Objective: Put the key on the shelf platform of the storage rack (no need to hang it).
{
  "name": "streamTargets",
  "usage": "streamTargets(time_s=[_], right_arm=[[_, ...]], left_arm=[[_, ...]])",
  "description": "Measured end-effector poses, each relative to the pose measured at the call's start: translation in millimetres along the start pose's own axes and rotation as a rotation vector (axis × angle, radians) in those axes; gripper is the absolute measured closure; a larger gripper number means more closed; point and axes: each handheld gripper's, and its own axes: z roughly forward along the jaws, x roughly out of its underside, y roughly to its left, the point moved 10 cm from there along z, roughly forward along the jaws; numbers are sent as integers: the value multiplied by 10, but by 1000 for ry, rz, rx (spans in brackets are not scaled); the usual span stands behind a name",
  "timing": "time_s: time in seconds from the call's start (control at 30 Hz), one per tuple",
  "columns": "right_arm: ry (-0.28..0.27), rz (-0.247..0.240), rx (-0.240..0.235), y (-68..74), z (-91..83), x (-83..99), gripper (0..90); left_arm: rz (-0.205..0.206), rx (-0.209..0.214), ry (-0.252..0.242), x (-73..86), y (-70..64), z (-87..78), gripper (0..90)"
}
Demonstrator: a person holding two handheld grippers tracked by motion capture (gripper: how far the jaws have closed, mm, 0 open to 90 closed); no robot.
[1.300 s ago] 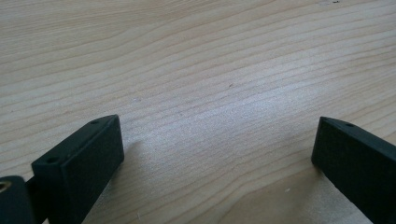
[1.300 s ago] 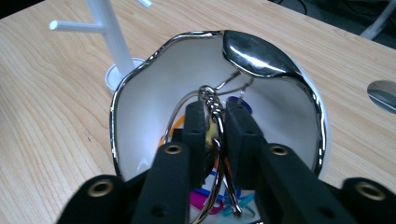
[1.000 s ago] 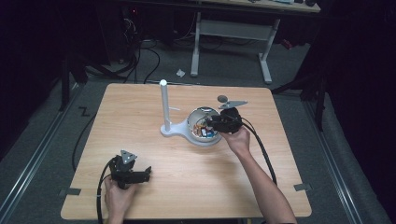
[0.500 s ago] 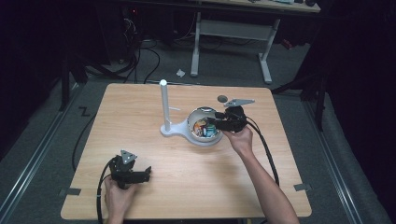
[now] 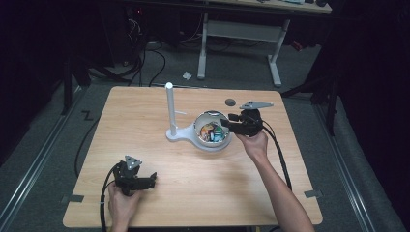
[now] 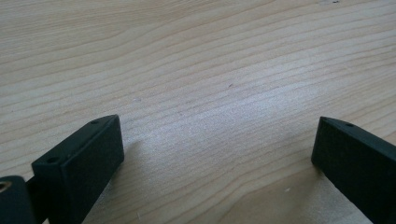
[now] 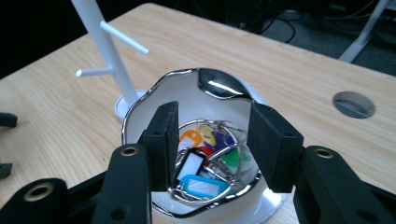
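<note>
A white bowl [image 5: 211,145] with a silvery wavy rim [image 7: 140,112] stands mid-table and holds several key rings with coloured tags [image 7: 201,185]. It sits on the base of a white peg stand [image 5: 170,108], whose post [image 7: 105,42] rises just behind it. My right gripper [image 5: 231,123] is at the bowl's right rim. In the right gripper view its jaws stand open [image 7: 215,140] just above the tags, with nothing between them. My left gripper [image 5: 150,181] rests near the front left of the table, open wide [image 6: 217,149] over bare wood.
A round cable hole [image 5: 230,102] lies in the tabletop just behind the right gripper. Cables trail from both grippers toward the front edge. The wooden table [image 5: 145,140] has free room left of the stand and in front of the bowl.
The right gripper has drifted slightly to the right along the bowl's rim. The left gripper has stayed put.
</note>
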Motion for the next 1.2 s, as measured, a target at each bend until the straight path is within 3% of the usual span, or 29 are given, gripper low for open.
streamTargets(time_s=[0.23,0.8,1.2], right_arm=[[-9,17,21,-123,-186,54,525],[-85,16,54,-204,-674,-8,508],[-102,24,78,-253,-925,76,507]], left_arm=[[1,1,0,0,0,0,25],[-1,0,1,1,0,-1,25],[1,1,0,0,0,-1,26]])
